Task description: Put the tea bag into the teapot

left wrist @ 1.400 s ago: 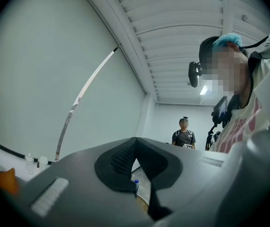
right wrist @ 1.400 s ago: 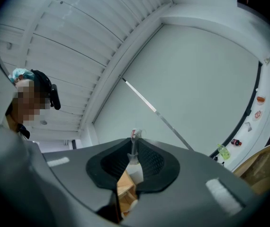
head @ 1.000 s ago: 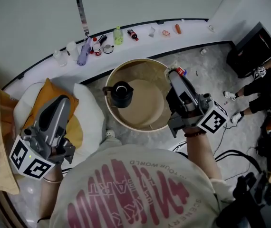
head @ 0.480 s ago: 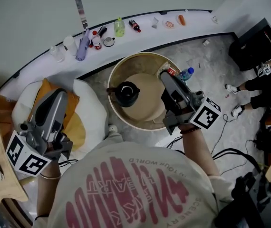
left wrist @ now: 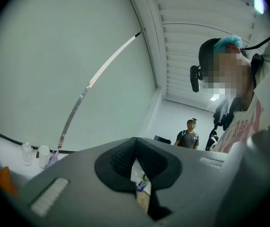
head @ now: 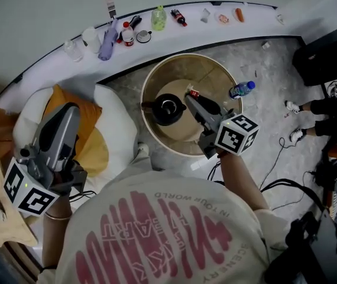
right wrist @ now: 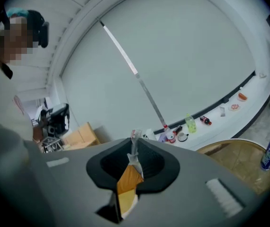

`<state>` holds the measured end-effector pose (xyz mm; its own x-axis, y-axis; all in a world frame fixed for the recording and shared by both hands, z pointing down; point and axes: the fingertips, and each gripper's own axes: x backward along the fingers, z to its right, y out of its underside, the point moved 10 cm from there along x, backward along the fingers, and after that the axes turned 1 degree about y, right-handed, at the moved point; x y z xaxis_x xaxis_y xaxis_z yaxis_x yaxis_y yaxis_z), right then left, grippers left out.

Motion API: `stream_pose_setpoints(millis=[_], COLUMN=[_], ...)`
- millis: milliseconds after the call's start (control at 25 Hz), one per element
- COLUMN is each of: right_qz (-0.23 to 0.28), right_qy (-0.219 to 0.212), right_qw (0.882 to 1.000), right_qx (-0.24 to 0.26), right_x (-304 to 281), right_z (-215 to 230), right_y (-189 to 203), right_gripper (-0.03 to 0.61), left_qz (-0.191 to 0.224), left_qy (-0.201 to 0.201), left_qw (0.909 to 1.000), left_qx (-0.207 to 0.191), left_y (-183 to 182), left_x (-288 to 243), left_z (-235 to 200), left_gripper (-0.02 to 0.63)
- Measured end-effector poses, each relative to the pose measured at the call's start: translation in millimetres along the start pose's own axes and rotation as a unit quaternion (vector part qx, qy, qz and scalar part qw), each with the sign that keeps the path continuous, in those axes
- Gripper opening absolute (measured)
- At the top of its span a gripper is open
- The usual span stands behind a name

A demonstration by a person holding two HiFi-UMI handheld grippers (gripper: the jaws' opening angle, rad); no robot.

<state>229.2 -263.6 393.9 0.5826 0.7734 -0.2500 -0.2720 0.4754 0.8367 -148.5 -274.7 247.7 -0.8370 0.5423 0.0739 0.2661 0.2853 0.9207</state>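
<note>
Orange tea bag, half hidden, sits pinched in right tongs; left tongs pressed together.

Quick headcount: two hand-held grippers, the left hand-held gripper and the right hand-held gripper. One teapot on one round desk. One tea bag. One water bottle on the floor. On the ledge, I can make out one green bottle, one cola bottle and one cup; the rest's too small to count. One orange cushion, one white beanbag.
</note>
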Motion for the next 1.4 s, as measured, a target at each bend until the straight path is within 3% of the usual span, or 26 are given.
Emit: stream_pose_setpoints(millis=[200,400,720,840,1040,1400], right_qz=[-0.076,-0.152,-0.273,-0.318,-0.401,-0.494], right_qy=[0.057,0.111,0.136,0.144,0.162,0.167], right_qw=[0.995,0.982,0.952,0.936,0.898,0.847], right_qx=[0.004,-0.029,0.009,0.034,0.086,0.104], right_x=[-30.0,-56.2,-92.5,-102.4,-116.0,-145.3], right_z=[29.4,57.2,68.7,70.7,72.6,81.9], right_y=[40.3,79.1,114.7,121.3,131.6,137.0], right_gripper=[0.041,0.041,0.041,0.041,0.041,0.041], left_qz=[0.008,0.007,0.012,0.014,0.017,0.018], left_qy=[-0.023,-0.048,-0.087,-0.099,-0.116,-0.131], left_qw=[0.9997,0.9988,0.9961,0.9950,0.9930,0.9912], left_qx=[0.000,0.000,-0.003,-0.004,0.002,0.013], left_y=[2.4,2.3,0.1,-1.5,-0.5,4.4], left_x=[11.1,25.2,54.6,61.4,73.3,80.5], left_z=[-13.5,-22.0,-36.3,-39.1,-48.4,-67.2], left_gripper=[0.011,0.011,0.011,0.009,0.011,0.009])
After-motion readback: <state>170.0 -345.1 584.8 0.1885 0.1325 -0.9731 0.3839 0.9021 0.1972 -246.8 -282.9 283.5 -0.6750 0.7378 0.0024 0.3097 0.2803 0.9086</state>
